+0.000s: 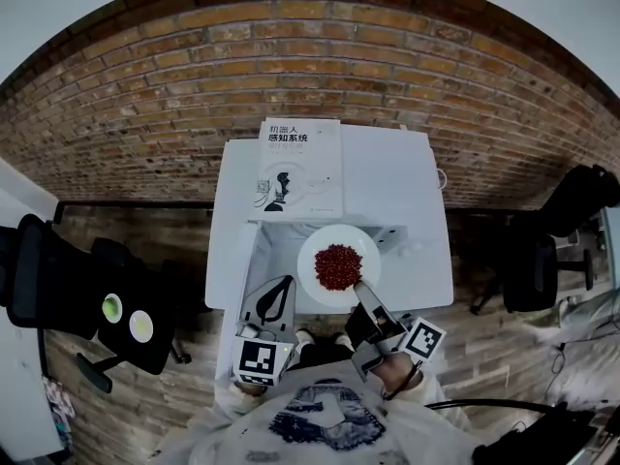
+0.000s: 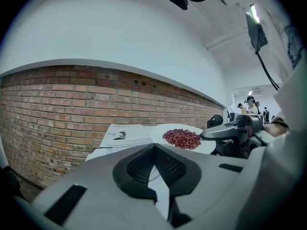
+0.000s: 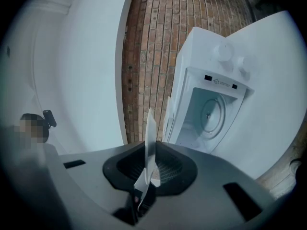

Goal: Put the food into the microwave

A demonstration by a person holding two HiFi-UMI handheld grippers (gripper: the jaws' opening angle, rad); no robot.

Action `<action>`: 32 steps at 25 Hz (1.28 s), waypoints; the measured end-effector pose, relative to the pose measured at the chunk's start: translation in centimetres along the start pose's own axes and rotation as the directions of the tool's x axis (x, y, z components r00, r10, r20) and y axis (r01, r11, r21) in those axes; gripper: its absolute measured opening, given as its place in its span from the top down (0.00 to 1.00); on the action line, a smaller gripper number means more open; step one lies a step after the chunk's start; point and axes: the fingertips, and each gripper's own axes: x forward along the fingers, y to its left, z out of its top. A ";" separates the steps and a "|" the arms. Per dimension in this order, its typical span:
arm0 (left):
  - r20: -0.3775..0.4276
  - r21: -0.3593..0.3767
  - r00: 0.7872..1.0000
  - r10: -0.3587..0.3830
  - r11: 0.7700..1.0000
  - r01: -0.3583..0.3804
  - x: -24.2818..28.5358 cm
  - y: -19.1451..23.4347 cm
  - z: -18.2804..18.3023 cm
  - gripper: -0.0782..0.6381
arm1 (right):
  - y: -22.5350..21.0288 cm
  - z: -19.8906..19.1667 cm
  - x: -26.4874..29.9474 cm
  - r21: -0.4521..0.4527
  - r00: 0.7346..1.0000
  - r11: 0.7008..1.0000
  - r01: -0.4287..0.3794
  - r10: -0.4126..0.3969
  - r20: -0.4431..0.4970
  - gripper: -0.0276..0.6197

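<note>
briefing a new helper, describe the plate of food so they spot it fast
Look for the white microwave by the brick wall, a book lying on top. At its open front, the right gripper's jaws pinch the rim of a round white plate. It is the only dish there, heaped with red beans.

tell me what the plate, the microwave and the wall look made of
Plate: smooth white, thin edge, likely glazed ceramic or melamine; can't tell which. Microwave: even white shell with a dull sheen, probably painted metal or plastic. Wall: red-brown brick with pale mortar lines, rough and matte.
</note>
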 end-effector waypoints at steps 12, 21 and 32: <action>-0.039 0.035 0.998 0.040 0.999 -0.039 2.2 -1.9 0.5 0.88 | -0.3 3.5 -0.2 0.036 0.999 0.999 -0.032 0.033 -0.039 0.87; -0.039 0.031 0.996 0.086 0.996 -0.085 4.1 -4.7 1.2 0.88 | -0.1 6.5 -2.1 0.051 0.995 0.997 -0.052 0.056 -0.078 0.88; -0.046 0.061 0.995 0.084 0.995 -0.082 4.1 -6.2 0.9 0.88 | -0.5 6.7 -3.6 0.070 0.996 0.996 -0.048 0.053 -0.077 0.88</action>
